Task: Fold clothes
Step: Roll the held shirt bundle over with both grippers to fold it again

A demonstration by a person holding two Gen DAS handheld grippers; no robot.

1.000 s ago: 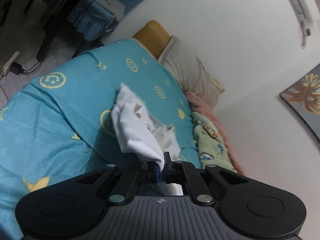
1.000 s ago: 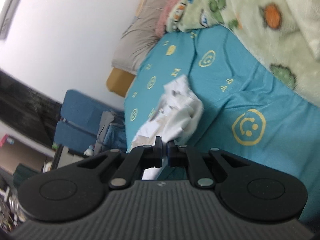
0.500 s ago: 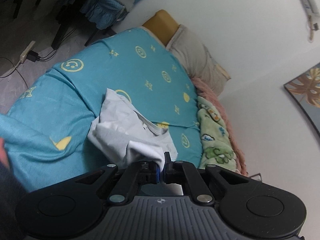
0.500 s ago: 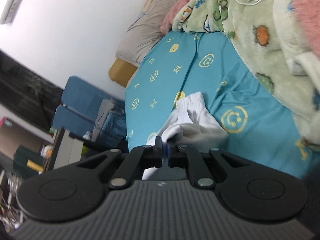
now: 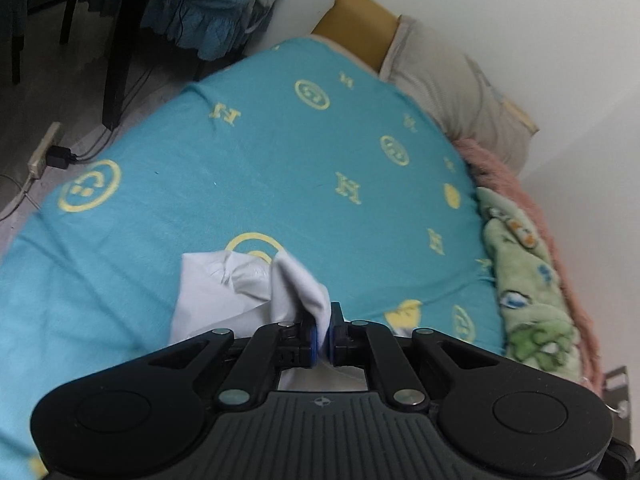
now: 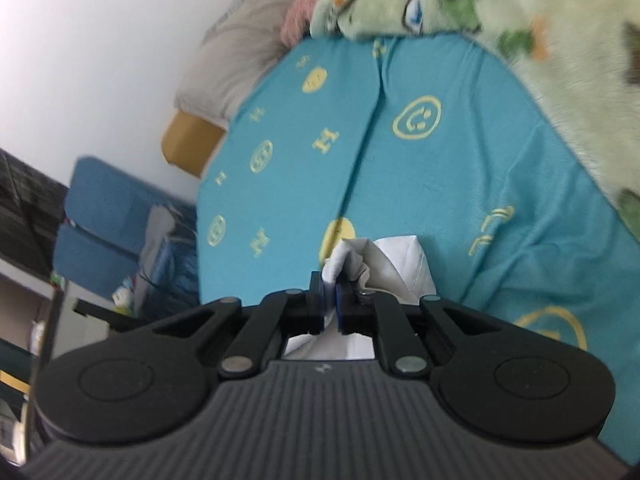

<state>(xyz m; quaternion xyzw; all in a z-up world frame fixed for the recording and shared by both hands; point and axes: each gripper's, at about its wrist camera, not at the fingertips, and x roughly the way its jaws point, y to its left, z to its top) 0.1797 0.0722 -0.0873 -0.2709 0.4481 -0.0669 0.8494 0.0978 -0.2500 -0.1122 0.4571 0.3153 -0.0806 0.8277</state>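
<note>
A white garment (image 5: 224, 296) lies bunched on the teal bed sheet (image 5: 240, 160) just in front of my left gripper (image 5: 322, 312). That gripper is shut on a fold of the cloth, which rises between its blue pads. In the right wrist view the same white garment (image 6: 400, 264) sits on the sheet (image 6: 440, 184), and my right gripper (image 6: 330, 280) pinches another edge of it. Its jaws are opening slightly, with the cloth still pressed between the pads. Most of the garment is hidden under both gripper bodies.
A grey pillow (image 5: 452, 92) lies at the head of the bed. A green patterned blanket (image 5: 524, 280) and a pink one (image 5: 492, 160) line the wall side. A power strip (image 5: 42, 152) lies on the floor. A blue chair (image 6: 104, 216) stands beyond the bed.
Both grippers have carried the garment across the bed and lower. It hung and trailed long before; now it is a short heap close under the fingers.
</note>
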